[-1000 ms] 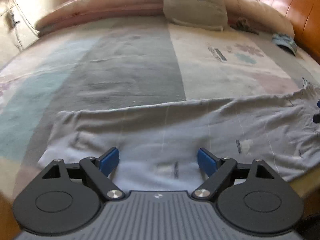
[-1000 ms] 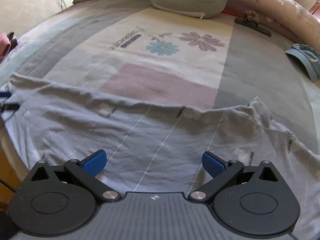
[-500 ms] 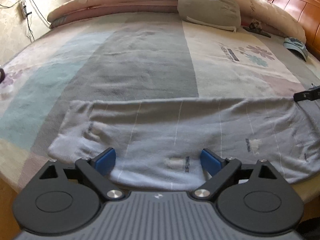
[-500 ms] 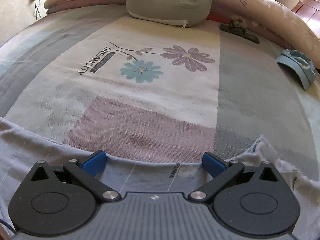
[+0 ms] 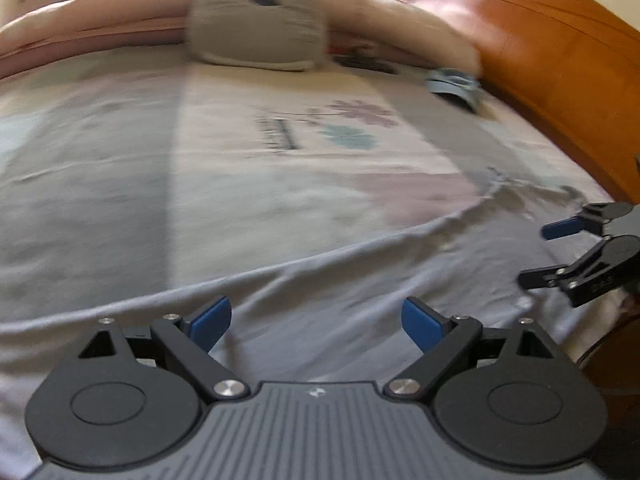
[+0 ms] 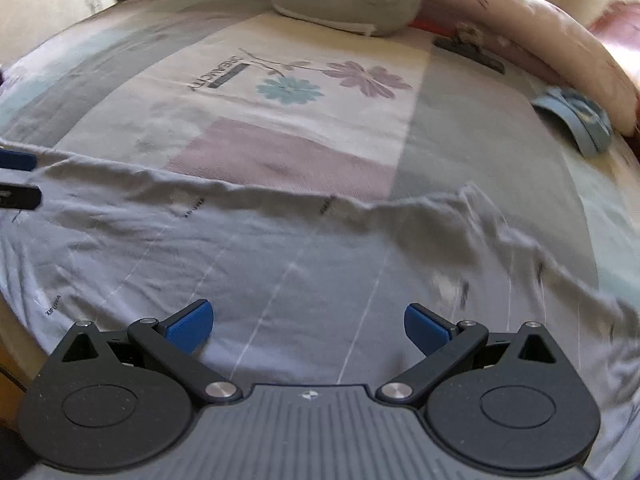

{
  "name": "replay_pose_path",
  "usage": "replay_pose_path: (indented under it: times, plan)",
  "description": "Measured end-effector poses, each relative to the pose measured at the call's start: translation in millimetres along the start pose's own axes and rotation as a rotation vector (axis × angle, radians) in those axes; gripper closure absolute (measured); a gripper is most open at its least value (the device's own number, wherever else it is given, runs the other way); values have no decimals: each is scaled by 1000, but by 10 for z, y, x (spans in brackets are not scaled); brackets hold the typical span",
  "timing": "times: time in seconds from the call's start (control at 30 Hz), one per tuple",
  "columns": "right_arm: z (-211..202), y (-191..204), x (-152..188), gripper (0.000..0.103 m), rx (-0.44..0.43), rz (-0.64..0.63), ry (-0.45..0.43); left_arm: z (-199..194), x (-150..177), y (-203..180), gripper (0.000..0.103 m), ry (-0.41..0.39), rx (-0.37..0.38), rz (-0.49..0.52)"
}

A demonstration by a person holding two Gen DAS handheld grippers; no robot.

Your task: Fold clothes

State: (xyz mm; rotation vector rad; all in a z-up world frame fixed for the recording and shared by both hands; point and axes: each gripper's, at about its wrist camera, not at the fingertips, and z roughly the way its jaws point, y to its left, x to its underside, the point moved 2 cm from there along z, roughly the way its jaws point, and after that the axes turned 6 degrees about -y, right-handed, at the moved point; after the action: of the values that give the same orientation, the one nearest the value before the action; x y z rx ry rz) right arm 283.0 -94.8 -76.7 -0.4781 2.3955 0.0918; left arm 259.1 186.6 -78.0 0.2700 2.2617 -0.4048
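The bed wears a patchwork cover printed "DREAMCITY" beside flowers. A pale grey garment with thin white stripes lies spread along the bed's near edge; its small printed marks are too blurred to read. Left tongs and right tongs gape wide above it, holding nothing.

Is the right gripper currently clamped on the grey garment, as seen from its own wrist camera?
No, the right gripper has its blue fingers spread wide apart above the grey garment, pinching no fabric.
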Motion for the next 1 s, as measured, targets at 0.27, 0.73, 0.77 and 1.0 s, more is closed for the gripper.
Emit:
replay_pose_path:
  times: [0.27, 0.73, 0.77, 1.0]
  plan:
    - [-144, -60, 170, 0, -17, 4, -4, 222, -78, 17, 9, -14, 45, -47]
    - [-221, -87, 409, 0, -118, -39, -19, -426, 433, -75, 9, 24, -173, -6]
    - [-230, -97, 426, 0, -129, -41, -21, -431, 491, -66, 9, 32, -200, -6]
    - [-410, -214, 693, 0, -133, -105, -33, -549, 663, -122, 8, 51, -304, -8]
